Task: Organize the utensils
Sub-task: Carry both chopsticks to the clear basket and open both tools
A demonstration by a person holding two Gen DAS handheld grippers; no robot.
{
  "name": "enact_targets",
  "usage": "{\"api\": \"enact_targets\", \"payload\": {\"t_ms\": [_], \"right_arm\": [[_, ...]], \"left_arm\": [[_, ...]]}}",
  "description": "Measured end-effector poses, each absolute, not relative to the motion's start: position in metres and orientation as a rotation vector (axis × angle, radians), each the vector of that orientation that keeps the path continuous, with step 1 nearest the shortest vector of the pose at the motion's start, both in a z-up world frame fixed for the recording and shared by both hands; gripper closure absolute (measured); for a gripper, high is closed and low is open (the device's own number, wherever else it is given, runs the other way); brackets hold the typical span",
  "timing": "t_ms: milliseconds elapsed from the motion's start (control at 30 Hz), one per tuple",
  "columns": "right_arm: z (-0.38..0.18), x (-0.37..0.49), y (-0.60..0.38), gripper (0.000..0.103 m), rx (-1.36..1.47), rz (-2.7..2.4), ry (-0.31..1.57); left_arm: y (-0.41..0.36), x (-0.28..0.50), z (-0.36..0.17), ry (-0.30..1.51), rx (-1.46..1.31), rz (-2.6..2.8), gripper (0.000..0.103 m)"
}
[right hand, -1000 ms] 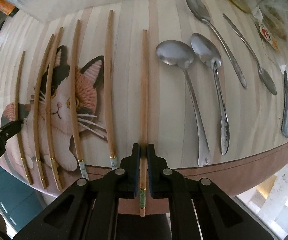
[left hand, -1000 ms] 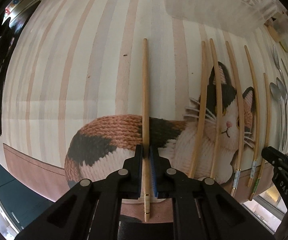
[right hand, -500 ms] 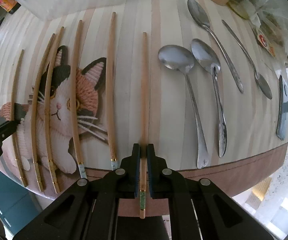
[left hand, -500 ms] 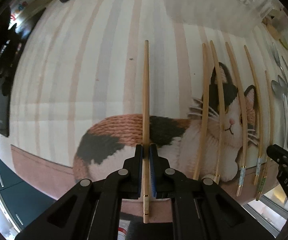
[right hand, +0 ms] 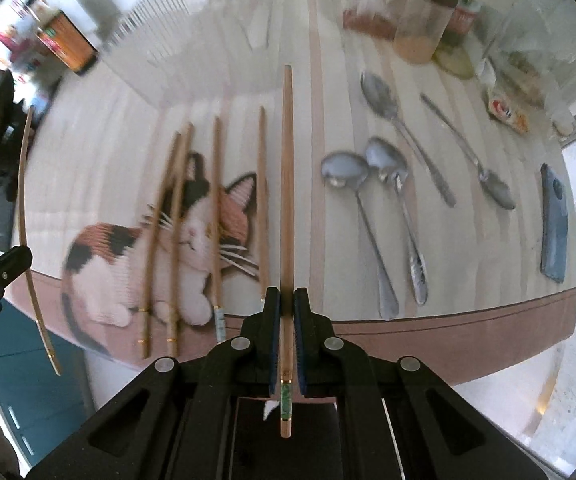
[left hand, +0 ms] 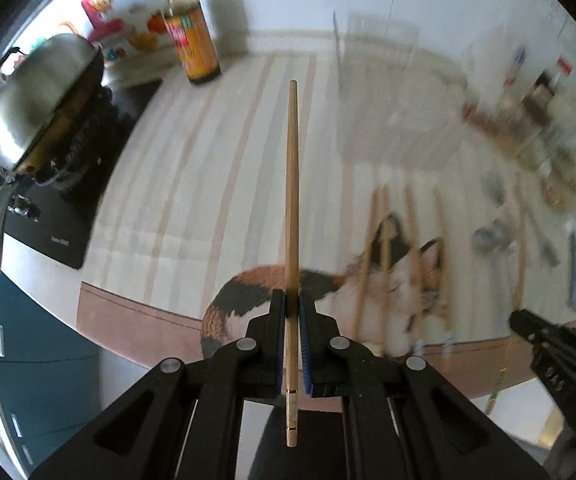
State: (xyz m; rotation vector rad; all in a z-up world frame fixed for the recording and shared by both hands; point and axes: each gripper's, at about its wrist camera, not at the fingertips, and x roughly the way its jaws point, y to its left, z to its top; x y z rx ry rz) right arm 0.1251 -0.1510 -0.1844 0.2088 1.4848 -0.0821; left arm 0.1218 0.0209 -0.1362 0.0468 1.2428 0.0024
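Observation:
My left gripper is shut on a wooden chopstick and holds it lifted above the cat-print mat. My right gripper is shut on another chopstick with a green end, also lifted above the mat. Several chopsticks lie side by side on the cat picture. Several metal spoons lie on the mat to the right. The left gripper's chopstick shows at the left of the right wrist view.
A steel pot sits on a black stove at the left. A sauce bottle stands at the back. Jars and packets crowd the back right. A blue phone lies at the right edge. The mat's brown border marks the table's front.
Both grippers have risen and pulled back from the mat, each lifting its chopstick off the surface. The view now takes in the back wall, bottle and pot.

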Motion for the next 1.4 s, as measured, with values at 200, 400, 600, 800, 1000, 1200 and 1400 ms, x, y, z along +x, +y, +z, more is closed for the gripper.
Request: {"api": "enact_targets", "payload": {"t_ms": [200,400,600,800,1000,1200,1400], "right_arm": [[-0.129,0.141,-0.176,0.096,0.293,-0.025,1.376],[-0.096,0.203,-0.193,0.096,0.369,-0.005,1.301],[-0.094,0.291,-0.198,0.096,0.418,-0.012,1.291],[-0.123,0.377,-0.194,0.096,0.429,-0.021,1.332],[-0.167,0.427,-0.19,0.096,0.433,-0.021,1.407],[-0.202,0.442,-0.176,0.095,0.405,0.022,1.497],[-0.198,0.434,-0.176,0.061,0.37,-0.012,1.492]], "left_arm": [[0.009,0.155,-0.08,1.169,-0.01,-0.09,0.099],[-0.007,0.226,-0.053,1.151,-0.036,-0.175,0.099],[-0.018,0.319,-0.066,1.232,-0.072,-0.239,0.099],[-0.026,0.391,-0.108,1.356,-0.099,-0.269,0.099],[-0.024,0.42,-0.147,1.455,-0.107,-0.286,0.099],[-0.021,0.424,-0.153,1.447,-0.086,-0.279,0.097],[-0.007,0.41,-0.135,1.325,0.028,-0.175,0.06]]}}
